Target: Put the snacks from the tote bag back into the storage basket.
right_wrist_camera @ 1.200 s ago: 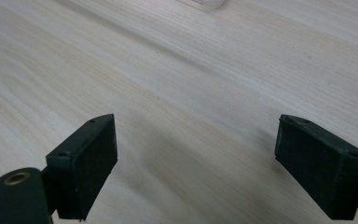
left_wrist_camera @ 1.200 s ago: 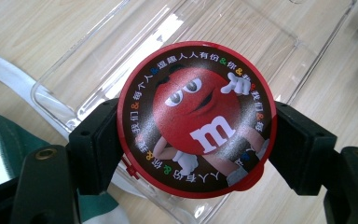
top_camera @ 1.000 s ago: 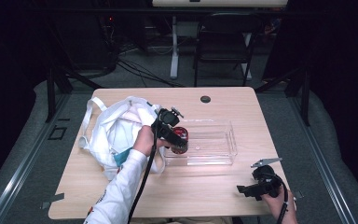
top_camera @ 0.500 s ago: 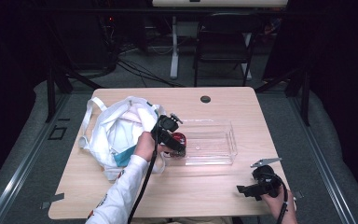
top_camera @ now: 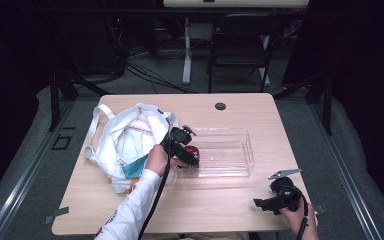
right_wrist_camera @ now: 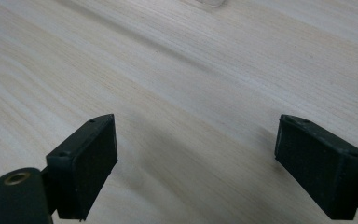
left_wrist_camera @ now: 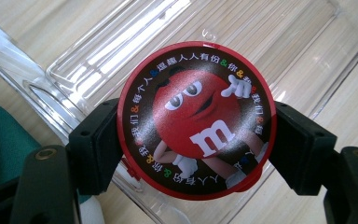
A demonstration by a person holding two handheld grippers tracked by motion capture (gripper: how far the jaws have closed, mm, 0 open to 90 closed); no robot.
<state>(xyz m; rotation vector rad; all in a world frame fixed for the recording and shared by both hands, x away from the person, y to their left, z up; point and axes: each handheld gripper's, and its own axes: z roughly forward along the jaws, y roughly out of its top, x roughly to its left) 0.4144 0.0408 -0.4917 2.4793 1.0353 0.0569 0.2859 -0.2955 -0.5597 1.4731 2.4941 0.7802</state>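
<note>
Fingers (left_wrist_camera: 98, 144) of the left gripper (left_wrist_camera: 196, 154) clamp a round red tin (left_wrist_camera: 196, 119) over the clear tray (left_wrist_camera: 121, 42).

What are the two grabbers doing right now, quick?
Left gripper: shut on the round red candy tin, above the clear tray.
Right gripper: open, holding nothing, over the bare table.

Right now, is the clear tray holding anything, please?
Empty: the clear tray shows bare bottom; the red tin is clamped in the left gripper above it.
</note>
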